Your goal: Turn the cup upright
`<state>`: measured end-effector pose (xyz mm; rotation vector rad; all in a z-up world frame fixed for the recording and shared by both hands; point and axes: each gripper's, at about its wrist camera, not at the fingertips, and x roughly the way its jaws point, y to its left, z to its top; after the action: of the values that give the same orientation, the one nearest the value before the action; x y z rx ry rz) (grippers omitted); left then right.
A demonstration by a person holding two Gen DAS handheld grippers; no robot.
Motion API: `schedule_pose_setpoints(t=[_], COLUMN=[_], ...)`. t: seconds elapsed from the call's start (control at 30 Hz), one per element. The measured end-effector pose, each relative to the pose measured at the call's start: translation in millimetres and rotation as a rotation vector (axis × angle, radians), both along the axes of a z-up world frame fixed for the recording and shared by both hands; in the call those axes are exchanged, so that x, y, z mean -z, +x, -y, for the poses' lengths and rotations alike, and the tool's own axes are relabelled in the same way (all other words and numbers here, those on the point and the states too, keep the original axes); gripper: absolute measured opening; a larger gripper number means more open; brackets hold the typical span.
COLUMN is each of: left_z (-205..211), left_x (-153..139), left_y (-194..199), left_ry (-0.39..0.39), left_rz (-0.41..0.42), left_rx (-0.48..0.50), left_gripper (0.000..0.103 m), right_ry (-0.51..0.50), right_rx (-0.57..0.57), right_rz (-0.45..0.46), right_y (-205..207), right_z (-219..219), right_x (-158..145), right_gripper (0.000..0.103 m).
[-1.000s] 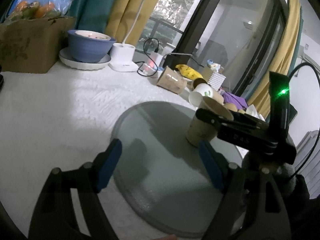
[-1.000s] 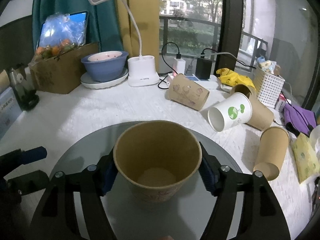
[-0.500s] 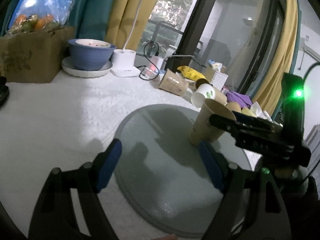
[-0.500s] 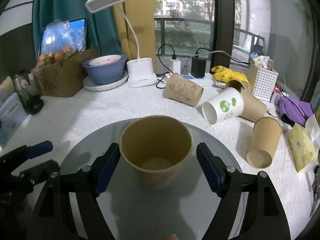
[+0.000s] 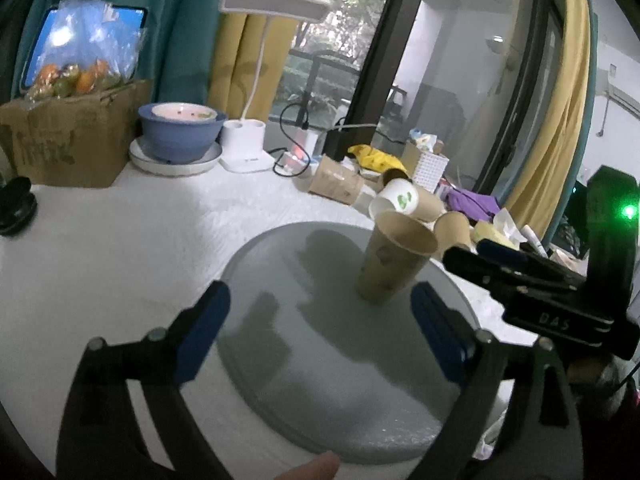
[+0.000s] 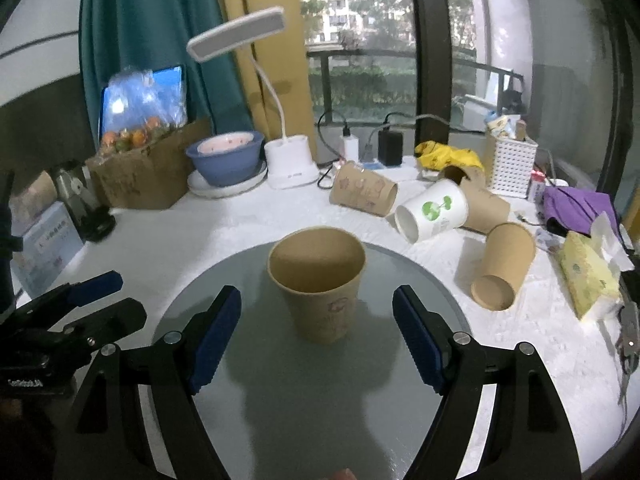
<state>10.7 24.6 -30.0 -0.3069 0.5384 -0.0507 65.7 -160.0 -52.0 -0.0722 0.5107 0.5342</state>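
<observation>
A brown paper cup [image 6: 318, 282] stands upright, mouth up, on a round grey mat [image 6: 280, 400]; it also shows in the left wrist view [image 5: 394, 258]. My right gripper [image 6: 316, 334] is open and empty, just short of the cup, with its blue pads on either side and clear of it. My left gripper [image 5: 320, 328] is open and empty over the mat's [image 5: 320, 360] near left part, apart from the cup. The right gripper's body [image 5: 536, 292] shows at the right of the left wrist view.
Several paper cups lie on their sides behind and right of the mat: a brown one [image 6: 366, 194], a white one with a green logo [image 6: 434, 210], another brown one [image 6: 504, 266]. A desk lamp [image 6: 288, 160], blue bowl [image 6: 226, 158], cardboard box [image 6: 148, 172], white basket [image 6: 510, 164] and tissue pack [image 6: 588, 276] stand around.
My right gripper has opened, let go of the cup and drawn back from it. The cup stays upright on the mat. My left gripper has pulled back slightly.
</observation>
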Motion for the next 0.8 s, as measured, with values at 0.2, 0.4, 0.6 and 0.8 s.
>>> schedule_pose_setpoints(t=[0.2, 0.4, 0.6, 0.8], left_z=[16.3, 29.9, 46.3, 59.4], left_x=[-20.9, -49.7, -73.3, -96.9], left_y=[-9.0, -22.3, -36.8, -51.8], left_ry=[0.067, 0.145, 0.196, 0.257], left_rz=[0.027, 0.101, 0.176, 0.277], left_rx=[-0.006, -0.035, -0.043, -0.070], left_gripper=[0.094, 0.095, 0.095, 0.095], right_ry=[0.044, 0.089, 0.078, 0.097], right_rx=[0.035, 0.075, 0.078, 0.083], right_rz=[0.044, 0.108, 0.194, 0.271], right_y=[-16.3, -35.5, -56.8, -82.0], right_z=[23.3, 48.7, 64.7, 80.8], right_x=[-14.0, -31.2, -51.9, -77.1], right_gripper=[0.081, 0.081, 0.081, 0.081])
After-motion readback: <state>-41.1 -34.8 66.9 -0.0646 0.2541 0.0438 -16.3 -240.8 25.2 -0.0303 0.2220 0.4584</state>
